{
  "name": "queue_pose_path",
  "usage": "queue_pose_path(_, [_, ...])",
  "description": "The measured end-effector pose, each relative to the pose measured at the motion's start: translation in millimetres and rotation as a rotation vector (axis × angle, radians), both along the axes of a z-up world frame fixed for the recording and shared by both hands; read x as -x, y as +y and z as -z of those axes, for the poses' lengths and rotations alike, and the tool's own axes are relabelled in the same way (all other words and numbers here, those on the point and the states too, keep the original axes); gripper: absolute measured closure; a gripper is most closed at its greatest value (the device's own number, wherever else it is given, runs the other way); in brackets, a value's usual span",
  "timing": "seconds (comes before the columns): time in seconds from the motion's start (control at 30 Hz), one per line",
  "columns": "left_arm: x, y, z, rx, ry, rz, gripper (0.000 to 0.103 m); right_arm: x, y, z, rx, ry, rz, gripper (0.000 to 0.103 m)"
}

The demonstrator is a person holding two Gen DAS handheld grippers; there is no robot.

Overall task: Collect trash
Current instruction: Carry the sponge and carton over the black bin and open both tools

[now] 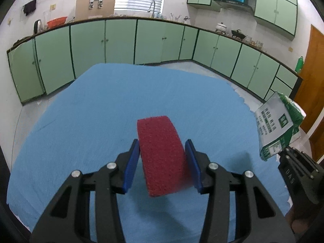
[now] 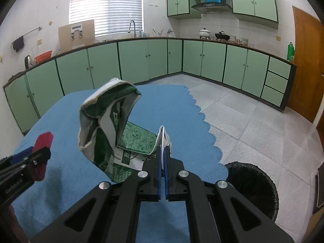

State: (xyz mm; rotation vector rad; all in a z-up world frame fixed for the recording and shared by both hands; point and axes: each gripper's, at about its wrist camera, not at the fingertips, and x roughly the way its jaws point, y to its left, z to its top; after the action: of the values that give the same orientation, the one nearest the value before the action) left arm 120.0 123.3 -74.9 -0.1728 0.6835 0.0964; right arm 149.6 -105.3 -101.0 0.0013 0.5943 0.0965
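Trash items in view: a red sponge block (image 1: 164, 156) and a green-and-white paper bag (image 2: 105, 129). Both are lifted off the blue cloth (image 1: 81, 121) covering the counter; neither is yet in the bin. Left gripper (image 1: 163, 162): blue pads pressed on the sponge's two sides, sponge clear of the cloth with its shadow below. Right gripper (image 2: 163, 162): clenched on the bag's folded edge, the pads nearly together with only the thin paper between; bag hangs open and crumpled above the cloth. Black-lined trash bin (image 2: 253, 184) stands on the tiled floor just past the cloth's scalloped edge, to the right gripper's right. Judgement: pick-up done for both items, carry and drop still left. No other loose trash visible on the cloth.
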Motion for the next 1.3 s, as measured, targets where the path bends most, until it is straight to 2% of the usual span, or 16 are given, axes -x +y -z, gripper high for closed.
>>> queue_pose_path(0.33, [-27, -63, -22, -0.003, -0.052, 0.101, 0.059, -8, -52, -10, 0.004, -0.008, 0.08, 0.101])
queue_pose_path(0.57, [-50, -118, -19, -0.002, -0.064, 0.189, 0.059, -10, -109, -11, -0.003, -0.004, 0.176, 0.101])
queue_pose_path(0.93, [-84, -228, -2, 0.001, -0.048, 0.371, 0.059, -5, -201, 5, -0.011, 0.031, 0.317, 0.101])
queue_pose_path(1.13, [-98, -292, 20, 0.005, -0.017, 0.474, 0.059, -5, -252, 24, -0.019, 0.08, 0.385, 0.1])
queue_pose_path(1.3, [-113, -324, 40, 0.009, 0.024, 0.517, 0.058, -12, -281, 44, -0.015, 0.135, 0.404, 0.1])
